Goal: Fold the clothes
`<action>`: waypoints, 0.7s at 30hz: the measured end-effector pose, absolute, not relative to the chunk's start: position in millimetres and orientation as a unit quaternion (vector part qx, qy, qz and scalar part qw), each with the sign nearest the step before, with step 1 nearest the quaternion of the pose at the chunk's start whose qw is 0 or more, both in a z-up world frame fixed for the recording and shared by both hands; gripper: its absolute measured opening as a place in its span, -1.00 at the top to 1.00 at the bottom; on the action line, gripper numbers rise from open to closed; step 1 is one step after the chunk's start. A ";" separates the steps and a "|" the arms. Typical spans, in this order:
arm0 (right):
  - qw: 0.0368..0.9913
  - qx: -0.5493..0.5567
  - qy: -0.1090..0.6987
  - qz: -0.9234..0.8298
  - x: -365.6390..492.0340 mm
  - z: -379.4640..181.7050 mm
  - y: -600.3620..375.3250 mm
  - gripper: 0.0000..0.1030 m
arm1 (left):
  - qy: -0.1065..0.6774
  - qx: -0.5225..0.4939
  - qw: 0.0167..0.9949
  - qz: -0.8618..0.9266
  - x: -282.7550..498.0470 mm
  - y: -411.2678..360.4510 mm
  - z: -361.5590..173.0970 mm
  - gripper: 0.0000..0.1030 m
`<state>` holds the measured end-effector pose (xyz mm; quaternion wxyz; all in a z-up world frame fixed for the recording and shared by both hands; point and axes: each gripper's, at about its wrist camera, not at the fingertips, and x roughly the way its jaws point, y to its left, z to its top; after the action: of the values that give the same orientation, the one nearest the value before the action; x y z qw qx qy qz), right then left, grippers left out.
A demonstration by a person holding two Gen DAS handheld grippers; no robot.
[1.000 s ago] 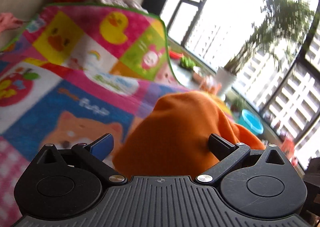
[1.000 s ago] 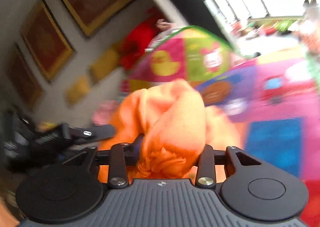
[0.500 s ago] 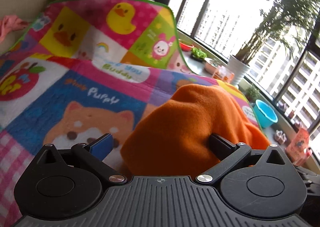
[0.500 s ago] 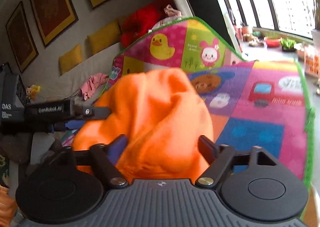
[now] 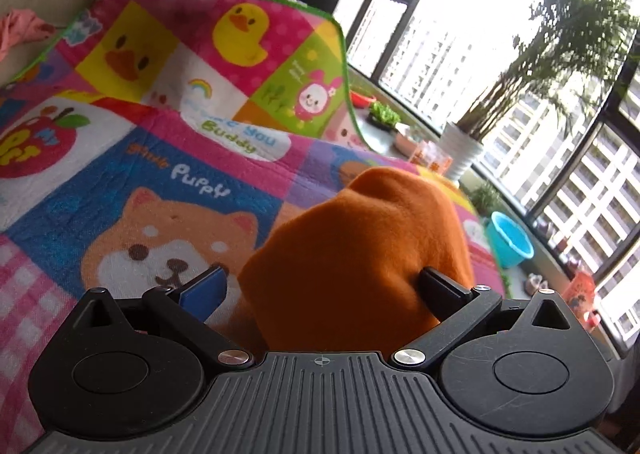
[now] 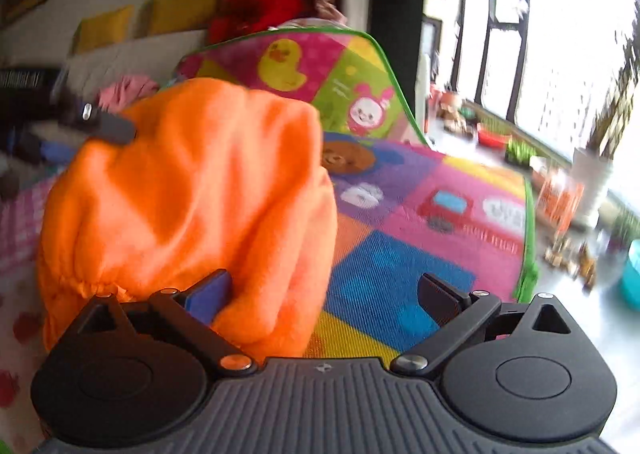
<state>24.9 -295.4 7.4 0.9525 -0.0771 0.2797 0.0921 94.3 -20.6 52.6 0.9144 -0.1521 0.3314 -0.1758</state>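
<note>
The bright orange fleece garment [image 6: 188, 198] sits bunched in a rounded heap on the colourful patchwork play mat printed with cartoon animals [image 5: 120, 174], towards the mat's near edge and roughly midway along it; its gathered, elasticated hem shows at the lower left of the right wrist view, and nothing of it is yet laid flat. It looks soft and thick, likely to slump instead of holding a crease.

The right gripper [image 6: 326, 296] is opening, its jaws nearly as wide as they go: the blue-padded left finger touches the side of the heap, while the black right finger stands clear over the mat's blue square, so the cloth is no longer pinched. The left gripper [image 5: 320, 290] also stands wide, with the heap bulging between its fingers; the black finger is sunk against the fabric and the blue one just beside it, and no squeeze shows on the cloth, so I judge it not clamped.

The step in hand, as I read it, is letting the garment go onto the mat ahead of spreading it. The next move calls for finding an edge: the hem or a shoulder seam, one in each gripper, then drawing them apart towards the mat's left and right edges so that the cloth opens flat before any fold.

Beyond the mat's far edge lie yellow cushions [image 6: 104, 26], a red fabric heap [image 6: 260, 10], and a white potted plant [image 5: 460, 150] by the tall windows
</note>
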 end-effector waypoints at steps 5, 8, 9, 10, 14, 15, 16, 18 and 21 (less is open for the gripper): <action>0.947 -0.075 0.290 0.113 20.1 14.2 -300.6 -0.93 | 0.333 -0.164 0.914 -0.164 87.0 -15.1 46.9 -1.00; 0.947 -0.039 0.286 0.138 20.1 28.3 -311.5 -1.00 | 0.346 -0.158 0.912 -0.153 90.9 -18.9 35.2 -1.00; 0.949 -0.022 0.277 0.147 21.6 37.3 -316.9 -1.00 | 0.345 -0.155 0.913 -0.153 91.8 -19.9 33.8 -1.00; 0.952 -0.005 0.266 0.154 24.5 47.7 -322.2 -1.00 | 0.344 -0.151 0.914 -0.153 92.6 -21.4 33.0 -1.00; 0.965 0.016 0.218 0.144 51.8 83.3 -323.2 -1.00 | 0.343 -0.136 0.917 -0.153 94.6 -30.5 30.2 -1.00; 0.968 0.013 0.207 0.140 60.2 90.6 -319.6 -1.00 | 0.344 -0.131 0.917 -0.154 95.1 -33.9 29.6 -1.00; 0.971 0.003 0.197 0.136 70.7 94.3 -314.1 -1.00 | 0.344 -0.125 0.918 -0.155 95.7 -37.4 29.0 -1.00; 0.970 -0.020 0.197 0.140 94.9 94.7 -298.3 -1.00 | 0.344 -0.114 0.919 -0.156 97.1 -42.7 29.1 -1.00; 0.957 -0.113 0.240 0.114 133.7 72.1 -268.7 -1.00 | 0.345 -0.101 0.920 -0.157 99.6 -46.8 30.7 -1.00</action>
<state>133.7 -268.7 72.1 0.9574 -0.1132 0.2397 0.1145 99.6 -46.8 30.7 0.9197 -0.1013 0.3455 -0.1569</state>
